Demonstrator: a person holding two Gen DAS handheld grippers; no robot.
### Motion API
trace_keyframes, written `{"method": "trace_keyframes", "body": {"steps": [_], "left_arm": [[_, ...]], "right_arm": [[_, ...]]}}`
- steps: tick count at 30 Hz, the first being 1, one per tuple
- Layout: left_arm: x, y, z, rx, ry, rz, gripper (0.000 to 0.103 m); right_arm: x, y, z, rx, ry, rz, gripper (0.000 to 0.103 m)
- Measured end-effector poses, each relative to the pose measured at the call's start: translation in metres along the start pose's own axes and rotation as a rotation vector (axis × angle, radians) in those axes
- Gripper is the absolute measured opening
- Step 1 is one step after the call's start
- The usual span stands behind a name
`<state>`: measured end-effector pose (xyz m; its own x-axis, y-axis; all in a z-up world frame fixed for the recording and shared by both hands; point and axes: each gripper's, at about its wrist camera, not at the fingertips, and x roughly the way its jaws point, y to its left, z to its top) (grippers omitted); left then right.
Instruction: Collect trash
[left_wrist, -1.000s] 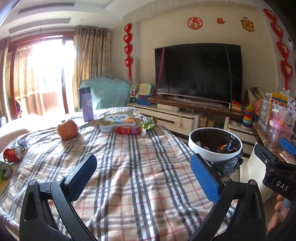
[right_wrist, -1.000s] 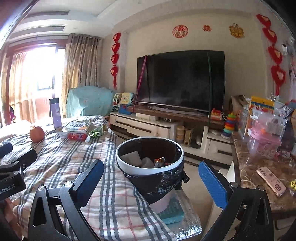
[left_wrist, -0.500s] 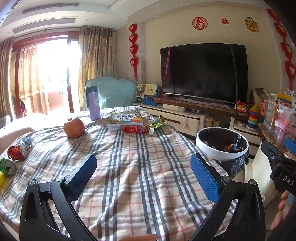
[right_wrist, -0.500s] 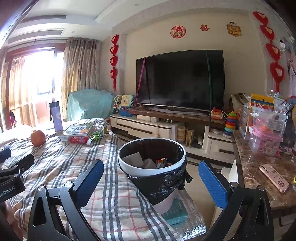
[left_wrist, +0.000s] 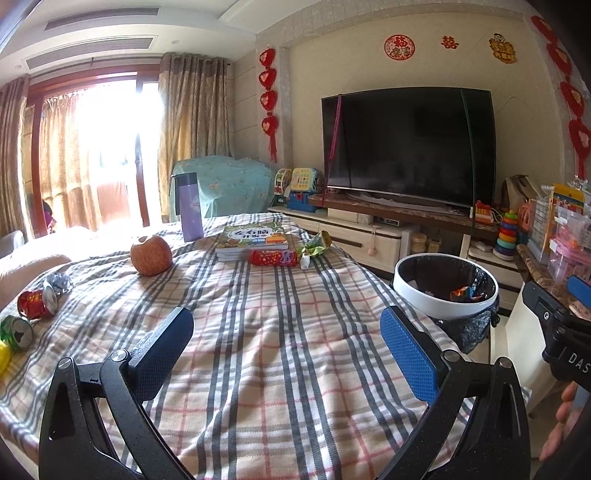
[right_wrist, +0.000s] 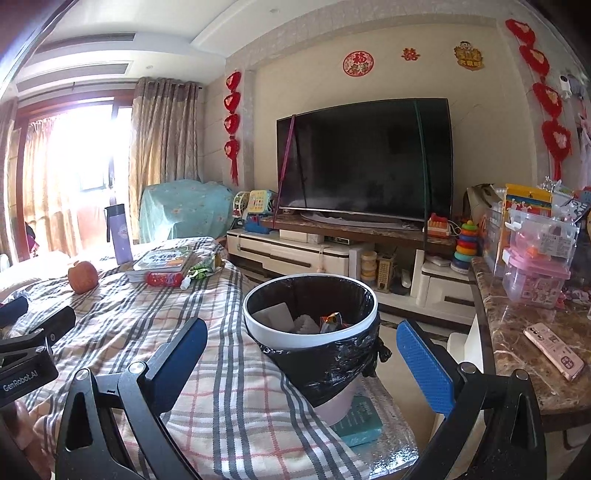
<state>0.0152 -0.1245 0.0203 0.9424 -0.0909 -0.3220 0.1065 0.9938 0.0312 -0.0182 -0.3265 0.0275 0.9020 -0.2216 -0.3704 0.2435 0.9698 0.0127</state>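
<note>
While R fingers (right_wrist: 301, 365) gape empty, bin (right_wrist: 310, 334) btwn them, touching neither

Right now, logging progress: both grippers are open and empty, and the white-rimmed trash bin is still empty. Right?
Not quite: the trash bin already holds wrappers and paper, as the right wrist view shows. The left gripper and right gripper are indeed open and empty.

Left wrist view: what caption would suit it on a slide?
Open left tongs hover over a plaid tablecloth; crushed cans left, lined trash bin right.
</note>
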Motion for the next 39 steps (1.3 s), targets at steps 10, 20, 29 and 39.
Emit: {"method": "trace_keyframes", "body": {"steps": [10,20,29,39], "left_arm": [[-0.0007,0.0016,-0.0007,-0.001,0.001,0.004,0.103],[-0.0001,0.0011,-0.0018,0.000,0.006,-0.001,0.103],[0.0004,0.0009,-0.0022,0.000,0.007,-0.002,0.103],[0.0026,0.0031,-0.0030,0.000,0.013,0.001,0.103]], "right_arm": [[-0.0007,0.0006,-0.0006,0.005,0.000,0.011,0.103],[0.0000,0.0025,-0.0009,0.005,0.006,0.019,0.103],[-0.0001,0.0029,-0.0020,0.002,0.007,0.023,0.103],[-0.0004,0.0038,-0.0015,0.011,0.008,0.036,0.103]]}}
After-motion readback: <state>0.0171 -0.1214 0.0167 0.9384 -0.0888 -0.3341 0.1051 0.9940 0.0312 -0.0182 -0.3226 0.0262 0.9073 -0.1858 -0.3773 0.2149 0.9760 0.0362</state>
